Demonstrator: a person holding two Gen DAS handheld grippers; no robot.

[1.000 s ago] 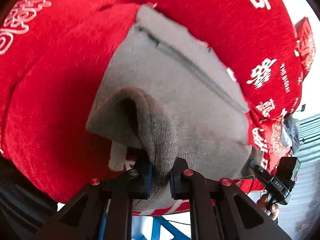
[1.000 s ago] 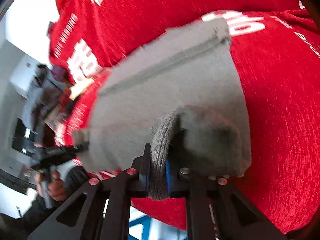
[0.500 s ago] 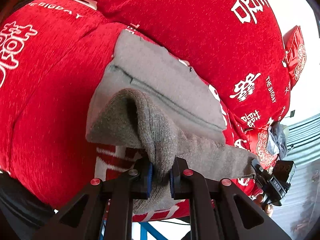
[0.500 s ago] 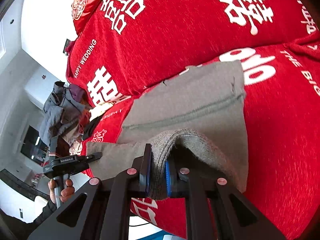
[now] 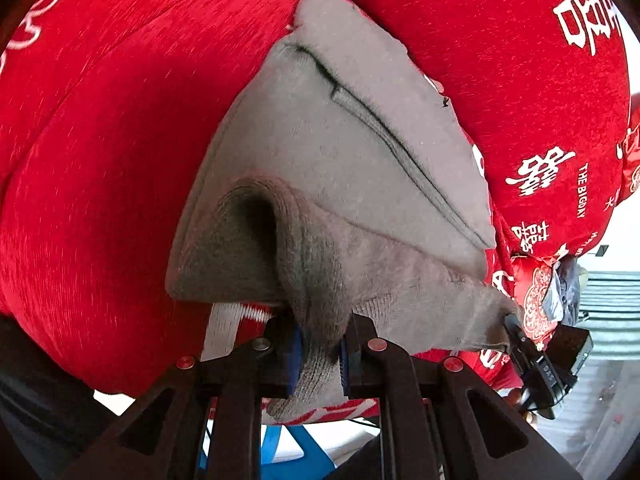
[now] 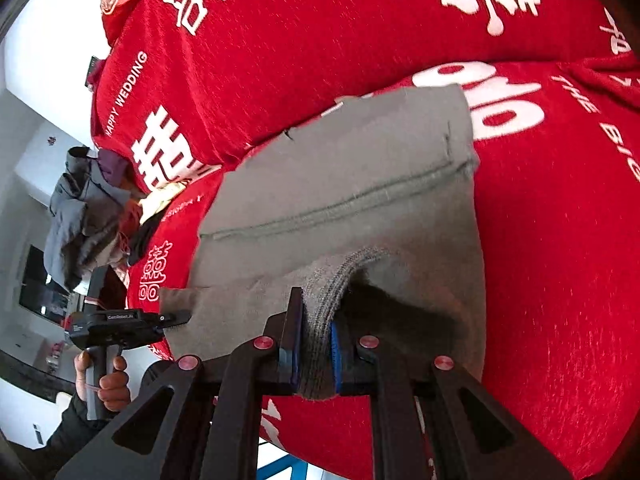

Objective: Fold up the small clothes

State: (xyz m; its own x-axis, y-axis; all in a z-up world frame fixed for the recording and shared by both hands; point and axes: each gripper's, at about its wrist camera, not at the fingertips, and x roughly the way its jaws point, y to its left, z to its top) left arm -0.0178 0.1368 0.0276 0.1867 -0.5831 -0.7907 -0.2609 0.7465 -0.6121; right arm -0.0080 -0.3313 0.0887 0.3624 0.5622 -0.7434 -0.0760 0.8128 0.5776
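Mid-fold on a red cover: I have a grey knit garment pinched at both near corners. My left gripper is closed on the ribbed hem at one end, and my right gripper is closed on the same hem at the other. In each wrist view the ribbed edge is bunched between the blue pads of the fingers, and the opposite gripper shows at the far end of the hem, the cloth drawn in a line between the two.

The garment's far part lies flat on the cover, a stitched seam running across it. The near hem is lifted clear of the cover and curls over into a loose roll just ahead of the fingers in both views.

As I read it, the fold is started but not laid. The hem is raised and turned toward the far edge, yet it hangs in my grip and rests on nothing. Left to do: carry the hem across onto the flat part, set it down even, let go, and make any further folds the piece needs.

A heap of other clothes sits at the cover's far end, so more may wait.
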